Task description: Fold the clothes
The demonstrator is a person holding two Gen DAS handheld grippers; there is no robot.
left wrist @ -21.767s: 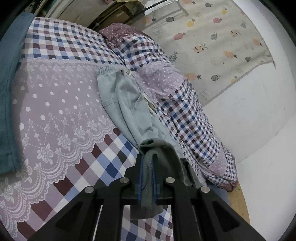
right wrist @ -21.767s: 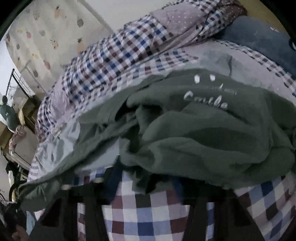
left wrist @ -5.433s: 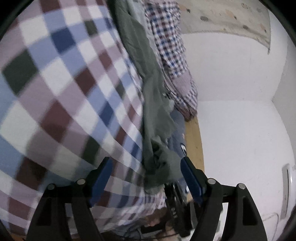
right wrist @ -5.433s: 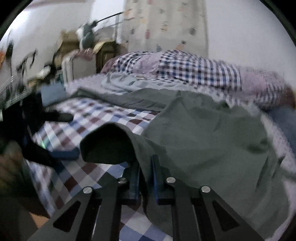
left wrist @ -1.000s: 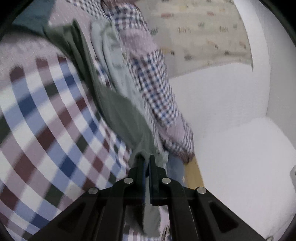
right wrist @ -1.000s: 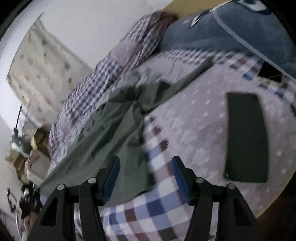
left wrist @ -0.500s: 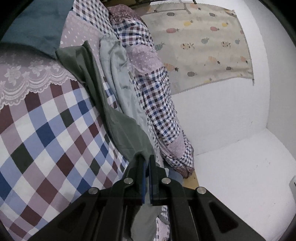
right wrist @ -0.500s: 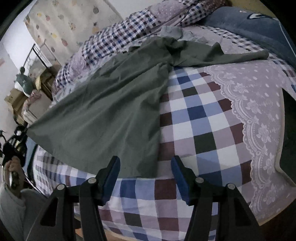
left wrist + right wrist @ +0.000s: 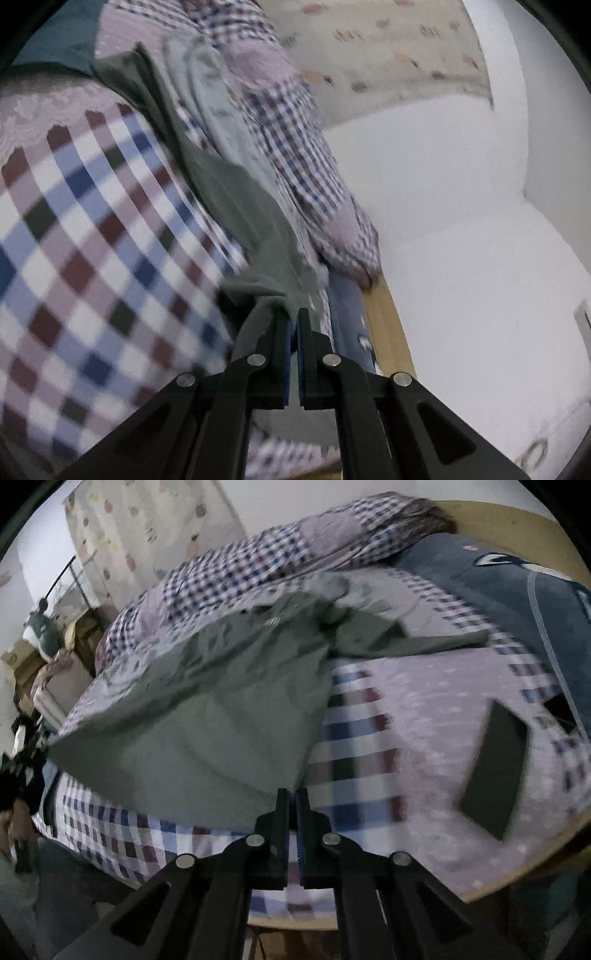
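both grippers [image 9: 293, 317] [image 9: 293, 797] on crumpled green shirt [image 9: 207, 701]

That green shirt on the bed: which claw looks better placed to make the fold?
Probably both together: the left claw and right claw each pinch a bottom corner of the green shirt, its hem stretched between them.

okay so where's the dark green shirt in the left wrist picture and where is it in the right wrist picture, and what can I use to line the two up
Left wrist: the dark green shirt runs as a narrow strip from upper left down to the left gripper, shut on its bunched edge.
Right wrist: it spreads wide across centre-left, its near corner in the right gripper, also shut.
Shared landmark: the checked bedspread beneath it.
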